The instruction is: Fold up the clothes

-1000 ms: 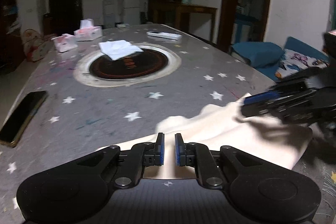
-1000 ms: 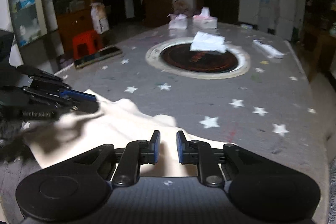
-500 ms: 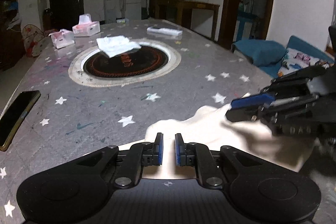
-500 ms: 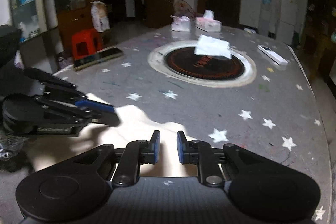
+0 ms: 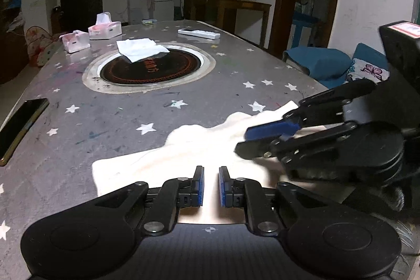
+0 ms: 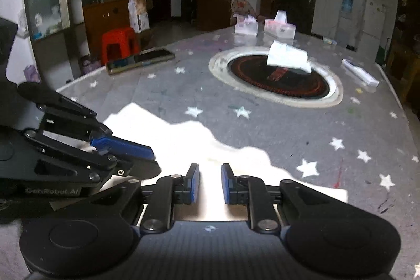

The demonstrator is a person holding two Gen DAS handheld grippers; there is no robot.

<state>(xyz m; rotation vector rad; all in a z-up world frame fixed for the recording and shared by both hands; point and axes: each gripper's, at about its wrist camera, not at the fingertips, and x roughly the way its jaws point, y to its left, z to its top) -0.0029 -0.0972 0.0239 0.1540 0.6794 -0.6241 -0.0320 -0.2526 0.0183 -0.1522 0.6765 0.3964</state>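
A cream garment (image 5: 199,146) lies rumpled on the grey star-print table (image 5: 183,85), near its front edge. My left gripper (image 5: 210,186) hovers low over the garment's near part. Its blue pads stand a narrow gap apart, and only cloth lying flat below shows through that gap. My right gripper (image 5: 260,139) comes in from the right over the garment's right half, fingers close together. In the right wrist view, the right gripper (image 6: 210,184) also shows a small empty gap above the garment (image 6: 183,141). There the left gripper (image 6: 141,156) sits just to its left.
A round dark inset plate (image 5: 152,66) in the table's middle carries a folded white cloth (image 5: 139,50). Beyond it are tissue boxes (image 5: 105,28) and a white remote (image 5: 199,33). A phone (image 5: 21,125) lies at the left edge. A red stool (image 6: 119,43) stands beside the table.
The two grippers have drawn closer together over the garment, the right one sliding in towards the left one. The gaps between the pads look almost unchanged, and the cloth has shifted slightly.
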